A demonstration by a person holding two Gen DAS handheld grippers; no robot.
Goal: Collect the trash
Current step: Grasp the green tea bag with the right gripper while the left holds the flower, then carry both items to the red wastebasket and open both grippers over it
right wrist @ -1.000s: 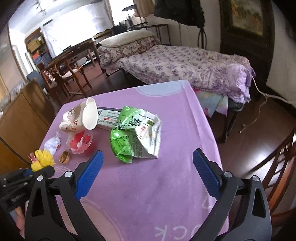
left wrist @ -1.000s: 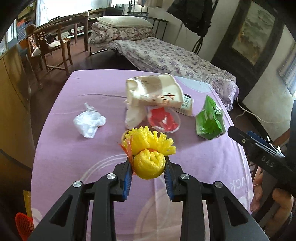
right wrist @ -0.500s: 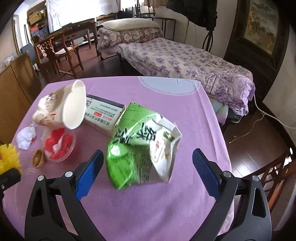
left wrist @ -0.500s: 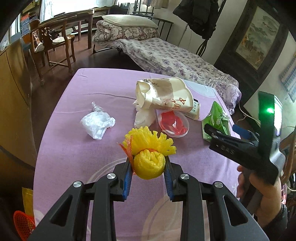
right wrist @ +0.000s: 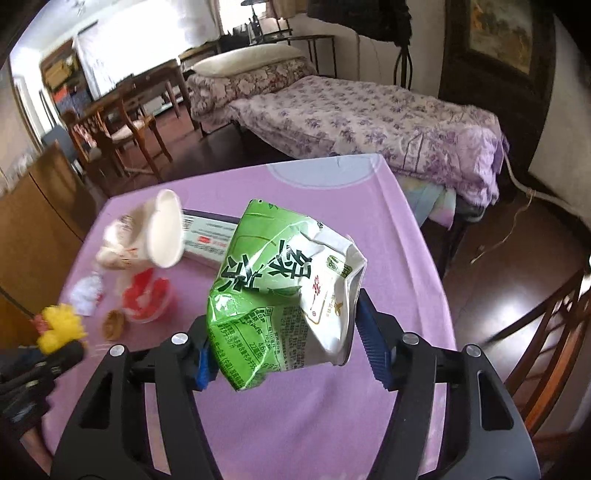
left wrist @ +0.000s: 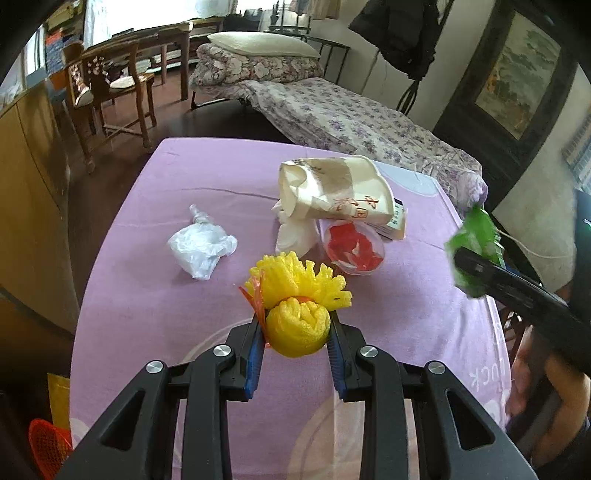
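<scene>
- Crumpled green foil snack bag (right wrist: 280, 295) sits right between the right claw's (right wrist: 284, 354) blue pads, lifted above the purple-clothed table (right wrist: 295, 424), jaws closing on it.
- Left claw (left wrist: 295, 347), beside it, clamps yellow foam fruit netting (left wrist: 299, 325).

Crumpled green snack bag (right wrist: 280, 295) lifted, yellow foam net (left wrist: 297, 326) held

Bright daylight pours in from the windows (left wrist: 207, 14) at the far end, so white you cannot see through them. The purple tablecloth (left wrist: 177, 295) is softly lit, with faint shadows. The wooden floor (right wrist: 517, 295) shines. Corners go black and edges bend round. The green bag (left wrist: 476, 240) looks smeared in the left view.
</scene>
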